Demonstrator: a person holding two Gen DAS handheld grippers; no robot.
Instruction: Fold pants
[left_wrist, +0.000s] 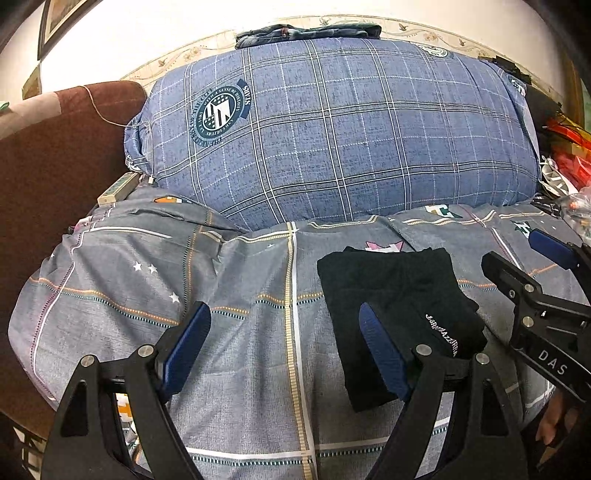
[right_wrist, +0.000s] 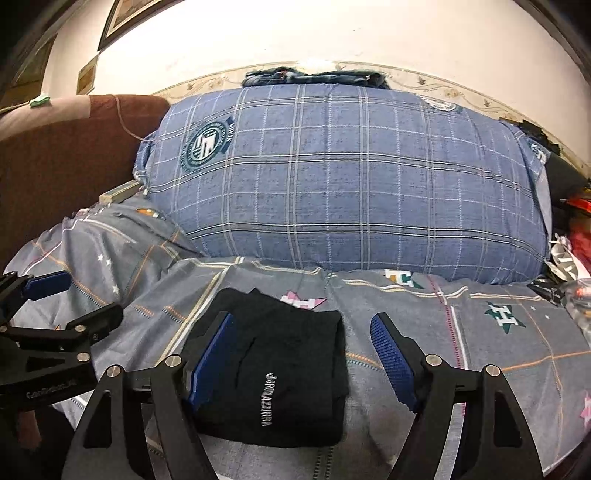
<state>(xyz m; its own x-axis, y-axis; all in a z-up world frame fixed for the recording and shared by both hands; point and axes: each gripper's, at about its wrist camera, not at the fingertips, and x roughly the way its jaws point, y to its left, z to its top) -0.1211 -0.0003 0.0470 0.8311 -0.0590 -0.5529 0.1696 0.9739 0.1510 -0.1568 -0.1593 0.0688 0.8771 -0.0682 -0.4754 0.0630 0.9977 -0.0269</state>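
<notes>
The black pants (left_wrist: 395, 295) lie folded into a compact rectangle on the grey patterned bedsheet (left_wrist: 240, 295), with white lettering on top. My left gripper (left_wrist: 284, 321) is open and empty, above the sheet just left of the pants; its right finger overlaps the pants' left edge. In the right wrist view the pants (right_wrist: 280, 362) lie between the fingers of my right gripper (right_wrist: 303, 332), which is open and empty above them. The right gripper also shows at the right edge of the left wrist view (left_wrist: 517, 254).
A big blue plaid pillow (left_wrist: 332, 129) stands behind the pants, with folded jeans (left_wrist: 306, 33) on top. A brown headboard (left_wrist: 55, 155) is at the left. Red and black clutter (left_wrist: 565, 158) lies at the right. The left gripper (right_wrist: 55, 299) shows at the left of the right wrist view.
</notes>
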